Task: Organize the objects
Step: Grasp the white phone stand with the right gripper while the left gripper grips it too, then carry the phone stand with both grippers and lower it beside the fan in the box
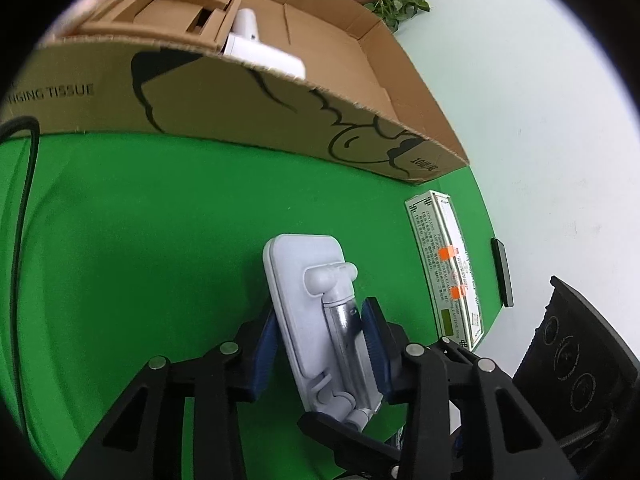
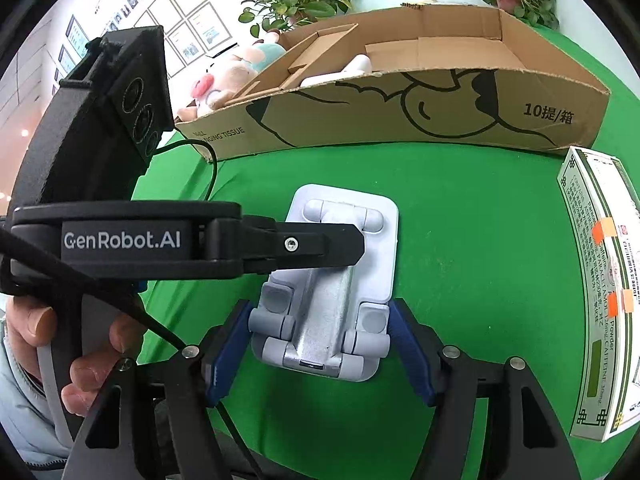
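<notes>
We hold a folded white phone stand between our two grippers, above the green cloth and just in front of the open cardboard box. The left gripper has its blue pads pressed on the two long sides of the stand, so it is closed on it and carries it; the stand is lifted at an angle, with its flat plate turned to our left and the metal arm facing the right pad. In the right wrist view the same stand lies between the fingers of the right gripper, which are half open: the left pad seems to touch the hinge end, but the right pad stands apart from it, so we judge that this gripper does not grip. We think it waits there to steady the hinge end while the left one takes the weight. The left tool crosses over the stand in this view, held by a hand. The box already contains a white object and a cardboard insert, so probably the stand goes there too. A long medicine carton lies on the cloth to the right, near its edge, not yet put away. A plush toy sits behind the box.
</notes>
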Demonstrator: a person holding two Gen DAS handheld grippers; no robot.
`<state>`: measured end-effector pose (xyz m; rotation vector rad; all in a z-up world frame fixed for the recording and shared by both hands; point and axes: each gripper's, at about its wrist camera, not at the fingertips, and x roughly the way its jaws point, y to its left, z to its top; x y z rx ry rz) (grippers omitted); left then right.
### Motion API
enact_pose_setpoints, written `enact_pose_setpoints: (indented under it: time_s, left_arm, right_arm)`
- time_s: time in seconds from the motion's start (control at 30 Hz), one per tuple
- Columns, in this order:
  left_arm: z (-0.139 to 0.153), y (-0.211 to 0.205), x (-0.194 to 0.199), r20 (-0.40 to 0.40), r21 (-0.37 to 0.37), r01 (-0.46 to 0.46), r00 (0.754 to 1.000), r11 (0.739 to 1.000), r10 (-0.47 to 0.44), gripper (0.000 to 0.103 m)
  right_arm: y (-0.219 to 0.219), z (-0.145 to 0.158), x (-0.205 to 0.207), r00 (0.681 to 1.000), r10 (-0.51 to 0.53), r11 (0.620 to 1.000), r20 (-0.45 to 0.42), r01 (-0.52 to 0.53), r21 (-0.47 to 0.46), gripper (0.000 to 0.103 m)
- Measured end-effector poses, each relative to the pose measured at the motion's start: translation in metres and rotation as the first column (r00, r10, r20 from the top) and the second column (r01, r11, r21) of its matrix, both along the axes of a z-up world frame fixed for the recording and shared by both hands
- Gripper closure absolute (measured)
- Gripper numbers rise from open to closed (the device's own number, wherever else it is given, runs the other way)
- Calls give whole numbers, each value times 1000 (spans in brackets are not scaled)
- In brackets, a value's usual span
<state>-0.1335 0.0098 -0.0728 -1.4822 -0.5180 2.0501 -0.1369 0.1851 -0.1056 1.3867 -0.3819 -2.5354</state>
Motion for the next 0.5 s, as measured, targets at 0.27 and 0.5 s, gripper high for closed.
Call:
enact_pose_setpoints:
  time_s: [0.27, 0.5]
  left_arm:
    - [58, 13, 3, -173, -20, 25, 985, 999, -28, 66]
    - [121, 22, -5, -323, -34, 54, 944, 998, -62, 66]
  right_arm:
    - [-19, 45, 11, 984, -24, 993, -175, 44, 110, 38]
    - [-16, 99, 16, 940, -62, 983, -337, 117, 144, 38]
